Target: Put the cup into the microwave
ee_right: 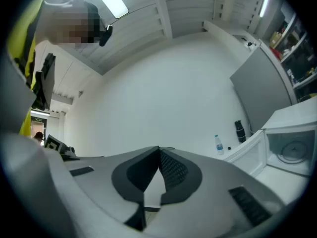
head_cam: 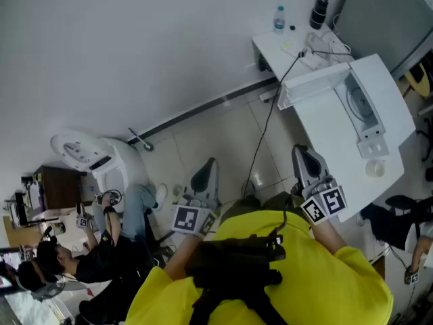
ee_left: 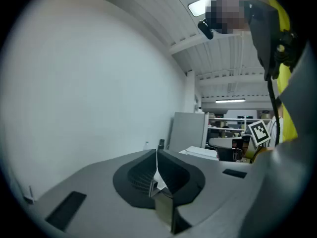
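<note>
Cup (head_cam: 374, 170) ungripped, well beyond right gripper (ee_right: 159, 150).
Both it and left gripper (ee_left: 156, 155) are closed, empty; cup may be toppled if approached so.

Microwave (head_cam: 389, 100) on the table (head_cam: 270, 46); bottle (head_cam: 279, 19) beside flask (head_cam: 318, 13) behind it.

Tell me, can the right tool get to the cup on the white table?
Probably yes: the cup stands unobstructed on the table close to the right tool, whose jaws are shut and empty.
</note>
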